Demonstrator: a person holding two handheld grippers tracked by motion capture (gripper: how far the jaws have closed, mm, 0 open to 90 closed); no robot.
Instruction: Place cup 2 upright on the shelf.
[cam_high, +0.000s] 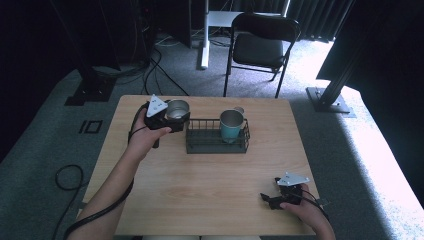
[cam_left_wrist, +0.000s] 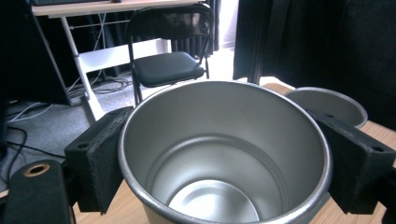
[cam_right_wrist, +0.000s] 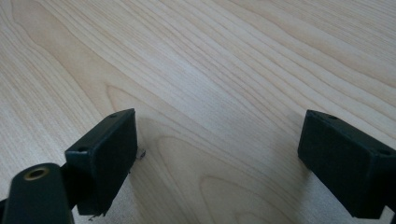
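Upper left of frame, high view: left gripper pinches a silver round steel cup across its rim, jaws pressed on both sides.
Cup position: just left of the dark wire basket.
Basket contents: teal-bodied steel cup.
Lower right: right gripper, jaws spread over the bare light wooden table.

1. The steel cup is seen to be brushed metal, with a dull sheen inside.
2. The pads clamped on it look like matt black foam, slightly rough.
3. The table is shown as pale wood with smooth, fine grain.
4. The wire basket appears as dark, matt metal.
5. The teal cup has a metal rim and a coloured coating.
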